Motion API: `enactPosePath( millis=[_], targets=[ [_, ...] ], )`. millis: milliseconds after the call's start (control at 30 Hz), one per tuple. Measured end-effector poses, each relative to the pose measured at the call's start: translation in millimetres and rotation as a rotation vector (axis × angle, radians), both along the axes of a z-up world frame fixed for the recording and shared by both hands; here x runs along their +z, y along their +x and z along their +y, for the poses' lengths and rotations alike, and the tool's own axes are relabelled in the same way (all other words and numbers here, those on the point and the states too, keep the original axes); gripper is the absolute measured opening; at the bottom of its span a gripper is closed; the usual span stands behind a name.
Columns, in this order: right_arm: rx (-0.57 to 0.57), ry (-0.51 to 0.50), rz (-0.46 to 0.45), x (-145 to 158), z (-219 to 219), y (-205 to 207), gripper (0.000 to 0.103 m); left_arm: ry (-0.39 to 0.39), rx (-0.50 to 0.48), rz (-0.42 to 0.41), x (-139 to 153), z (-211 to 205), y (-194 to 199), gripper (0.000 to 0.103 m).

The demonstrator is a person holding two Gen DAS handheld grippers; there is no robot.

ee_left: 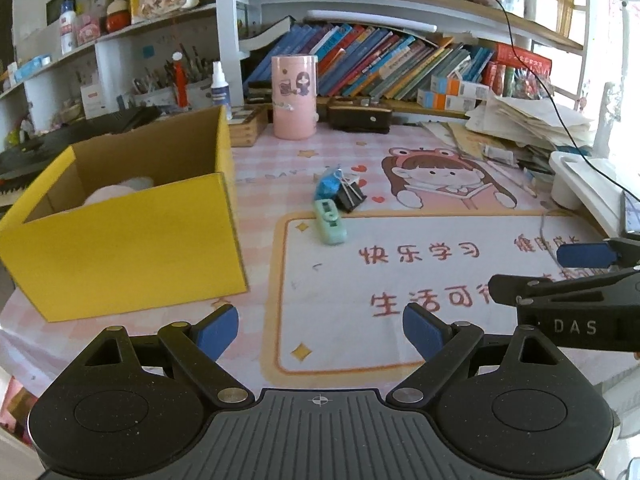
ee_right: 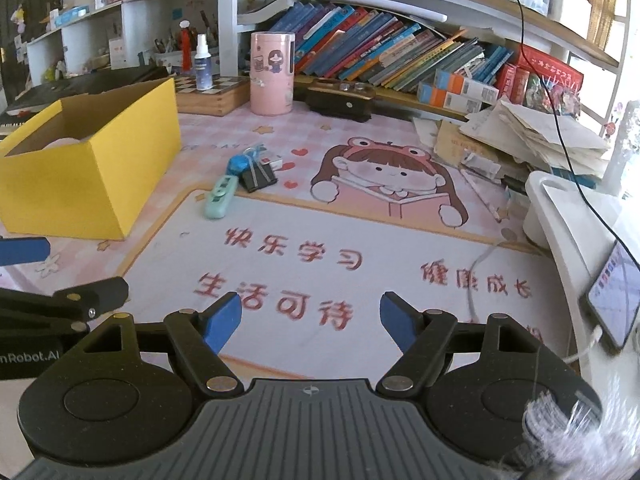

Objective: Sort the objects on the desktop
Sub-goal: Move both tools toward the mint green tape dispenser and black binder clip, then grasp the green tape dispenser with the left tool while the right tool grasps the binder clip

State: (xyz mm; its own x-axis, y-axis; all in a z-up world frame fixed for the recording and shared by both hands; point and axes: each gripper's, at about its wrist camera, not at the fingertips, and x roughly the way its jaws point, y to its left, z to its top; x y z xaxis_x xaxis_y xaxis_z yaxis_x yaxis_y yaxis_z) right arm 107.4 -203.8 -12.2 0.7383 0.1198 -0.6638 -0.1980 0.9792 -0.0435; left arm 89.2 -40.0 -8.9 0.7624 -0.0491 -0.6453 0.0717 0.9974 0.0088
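Fingers (ee_left: 218, 330) of the left gripper (ee_left: 320, 330) stand wide apart with nothing between them, hovering low over the near edge of the desk mat (ee_left: 440, 240). Those of the right gripper (ee_right: 311, 320) are likewise spread and hold nothing; it sits level just beside the left one, so each shows at the edge of the other's view.

Only part of the right gripper's fingers appears in the left view, cut off at the frame edge.

Left of both grippers stands an open yellow box (ee_left: 128, 240), with something pale pink (ee_left: 116, 192) inside, mostly hidden by the box wall. On the mat, well ahead of the grippers, lie a mint green correction tape (ee_left: 330, 222), a black binder clip (ee_left: 350, 198) and a small blue packet (ee_left: 328, 184), bunched together and touching. A pink canister (ee_left: 294, 96) stands upright farther back, near the bookshelf.
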Motion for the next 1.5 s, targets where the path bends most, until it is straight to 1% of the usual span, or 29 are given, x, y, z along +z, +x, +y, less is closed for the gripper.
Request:
enactPosePath(
  millis=[133,333,467,600,700,1000,1067,1100,1167,1233,1333,1467,1500],
  targets=[
    [0.022,0.003,0.004,-1,-11,20,0.075,0.000,0.026,0.001,-2,-10,13,0.092],
    [0.084,0.012,0.001,-1,-20,51,0.075,-0.003,0.081,-0.011,-2,-22,33,0.092],
    [0.097,0.046,0.002,4,-26,72,0.075,-0.007,0.118,-0.009,-2,-29,47,0.092],
    [0.118,0.064,-0.008,9,-30,87,0.077,-0.004,0.135,-0.005,-4,-37,58,0.092],
    [0.132,0.059,-0.018,10,-35,92,0.077,-0.002,0.137,-0.004,-5,-43,66,0.092],
    [0.093,0.082,-0.016,9,-54,112,0.077,0.041,0.175,-0.005,-10,-49,91,0.090],
    [0.095,0.085,-0.014,8,-55,117,0.077,0.048,0.181,-0.001,-12,-49,99,0.082],
    [0.098,0.086,-0.014,8,-55,119,0.077,0.045,0.183,0.008,-13,-49,104,0.074],
    [0.103,0.087,-0.015,8,-55,123,0.077,0.038,0.186,0.024,-17,-49,114,0.068],
    [0.107,0.088,-0.015,7,-55,127,0.077,0.039,0.190,0.040,-21,-49,124,0.054],
    [0.108,0.087,-0.014,6,-56,133,0.077,0.042,0.195,0.058,-29,-49,139,0.045],
    [0.104,0.084,-0.012,5,-58,141,0.077,0.062,0.190,0.090,-40,-50,158,0.041],
    [0.104,0.083,-0.012,5,-59,142,0.077,0.067,0.191,0.098,-42,-49,161,0.039]
  ],
)
